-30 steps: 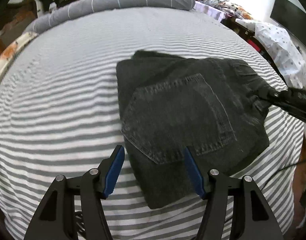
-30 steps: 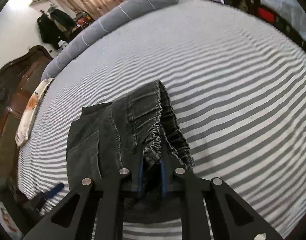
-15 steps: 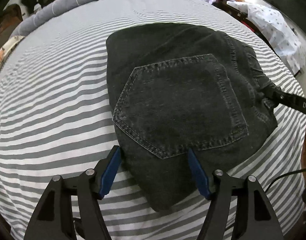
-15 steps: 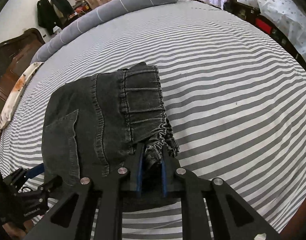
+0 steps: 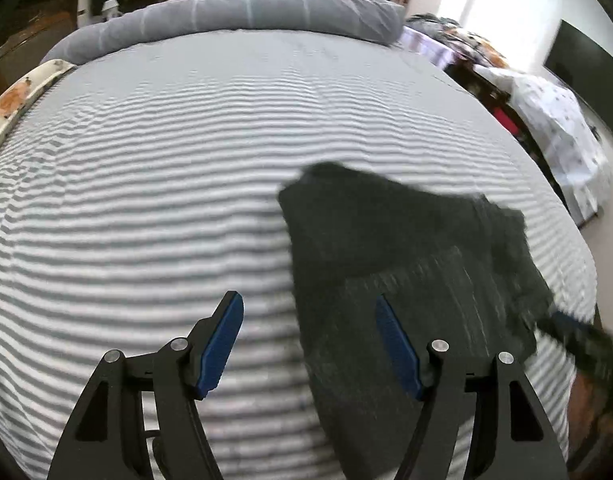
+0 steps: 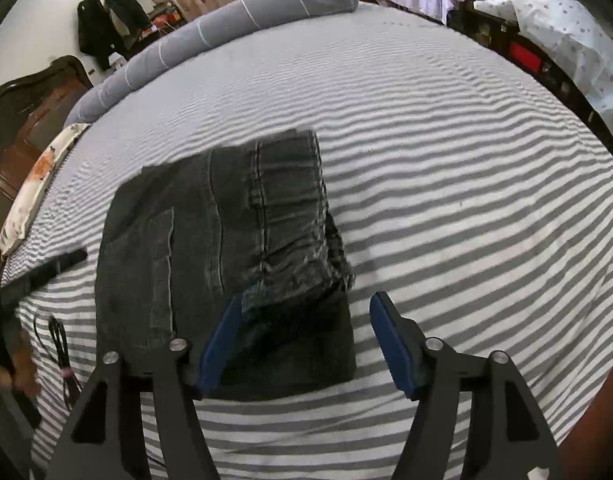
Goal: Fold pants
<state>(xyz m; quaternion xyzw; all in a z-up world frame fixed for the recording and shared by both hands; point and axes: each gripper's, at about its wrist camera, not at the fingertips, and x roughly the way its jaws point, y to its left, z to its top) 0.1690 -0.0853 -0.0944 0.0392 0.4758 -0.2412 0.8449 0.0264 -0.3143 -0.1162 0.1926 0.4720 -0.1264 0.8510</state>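
Grey-striped bedsheet (image 6: 446, 184) | folded pants (image 6: 226, 240) on it | left gripper (image 5: 310, 344) agape, empty | right gripper (image 6: 302, 340) just opened, pads clear

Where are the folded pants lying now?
The pants lie on the striped bed, left of centre in the right wrist view, just ahead of the open right gripper.
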